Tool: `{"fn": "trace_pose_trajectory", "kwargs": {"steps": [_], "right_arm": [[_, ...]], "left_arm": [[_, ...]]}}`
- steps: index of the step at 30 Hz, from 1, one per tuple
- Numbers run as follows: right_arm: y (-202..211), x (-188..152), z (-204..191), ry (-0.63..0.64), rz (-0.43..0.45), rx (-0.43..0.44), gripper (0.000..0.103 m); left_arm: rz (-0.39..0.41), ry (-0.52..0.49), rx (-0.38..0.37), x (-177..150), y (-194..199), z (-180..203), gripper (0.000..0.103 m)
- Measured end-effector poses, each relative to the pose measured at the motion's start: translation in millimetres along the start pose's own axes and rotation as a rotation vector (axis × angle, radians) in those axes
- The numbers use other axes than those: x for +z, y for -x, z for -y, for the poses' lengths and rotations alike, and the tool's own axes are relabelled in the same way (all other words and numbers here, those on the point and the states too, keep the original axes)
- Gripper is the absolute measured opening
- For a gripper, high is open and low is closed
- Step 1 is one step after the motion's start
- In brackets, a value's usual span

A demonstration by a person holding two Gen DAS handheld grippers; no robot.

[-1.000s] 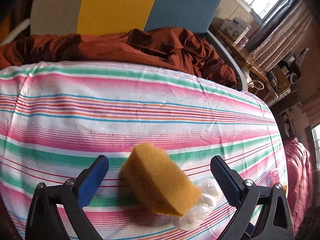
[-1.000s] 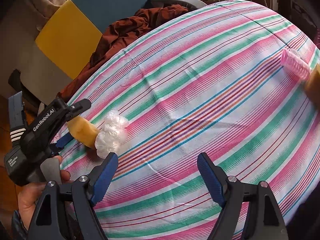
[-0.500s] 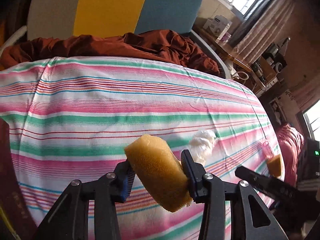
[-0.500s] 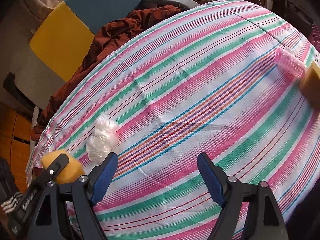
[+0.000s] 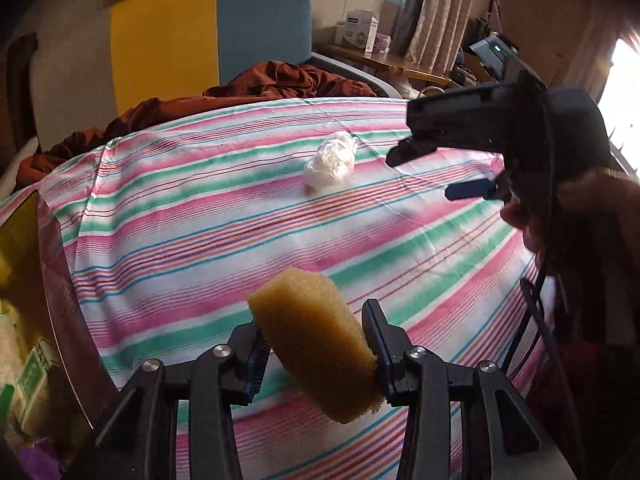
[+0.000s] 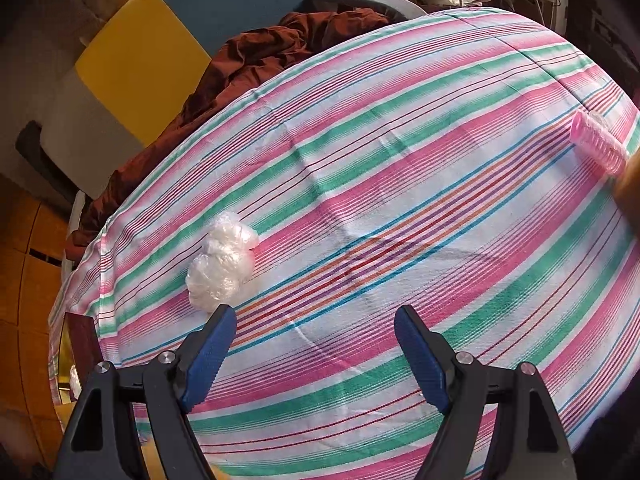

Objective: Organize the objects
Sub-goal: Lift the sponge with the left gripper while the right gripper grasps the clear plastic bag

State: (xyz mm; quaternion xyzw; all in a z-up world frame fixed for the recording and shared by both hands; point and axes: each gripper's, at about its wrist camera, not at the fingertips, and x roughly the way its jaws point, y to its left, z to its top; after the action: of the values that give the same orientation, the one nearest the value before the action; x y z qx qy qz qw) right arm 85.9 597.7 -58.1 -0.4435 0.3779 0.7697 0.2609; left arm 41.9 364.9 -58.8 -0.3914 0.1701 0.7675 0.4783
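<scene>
A yellow sponge (image 5: 316,340) hangs above the striped cloth (image 5: 200,220) with my left gripper (image 5: 314,320) on it. Its jaws are still closing and both pads press into the foam. A crumpled white plastic bundle (image 5: 331,162) lies farther back on the cloth, and in the right wrist view the bundle (image 6: 224,268) sits just beyond the left finger. My right gripper (image 6: 316,316) stands open over bare cloth with nothing between its fingers; the left wrist view shows this gripper (image 5: 432,174) at the right. A pink ribbed roller (image 6: 598,146) lies near the far right edge.
A box with packets (image 5: 28,364) stands off the table's left edge. Rumpled brown fabric (image 5: 260,84) lies on a yellow and blue chair (image 5: 208,32) behind the table. An orange object (image 6: 630,188) shows at the right edge beside the roller.
My left gripper shut on the sponge, lifted it off the cloth and carried it away from the plastic bundle toward the table's left edge. The right gripper has not moved.
</scene>
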Motion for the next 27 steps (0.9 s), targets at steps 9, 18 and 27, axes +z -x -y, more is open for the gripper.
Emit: {"fn": "trace_pose_trajectory", "kwargs": {"steps": [9, 18, 27], "right_arm": [[-5, -6, -25, 0.117, 0.014, -0.003, 0.068], [-14, -1, -30, 0.086, -0.029, 0.083, 0.069], [-47, 24, -63, 0.139, -0.068, 0.015, 0.069]], "left_arm": [[0.107, -0.078, 0.032, -18, -6, 13, 0.034], [0.103, -0.053, 0.005, -22, -11, 10, 0.035], [0.091, -0.016, -0.018, -24, -17, 5, 0.038]]}}
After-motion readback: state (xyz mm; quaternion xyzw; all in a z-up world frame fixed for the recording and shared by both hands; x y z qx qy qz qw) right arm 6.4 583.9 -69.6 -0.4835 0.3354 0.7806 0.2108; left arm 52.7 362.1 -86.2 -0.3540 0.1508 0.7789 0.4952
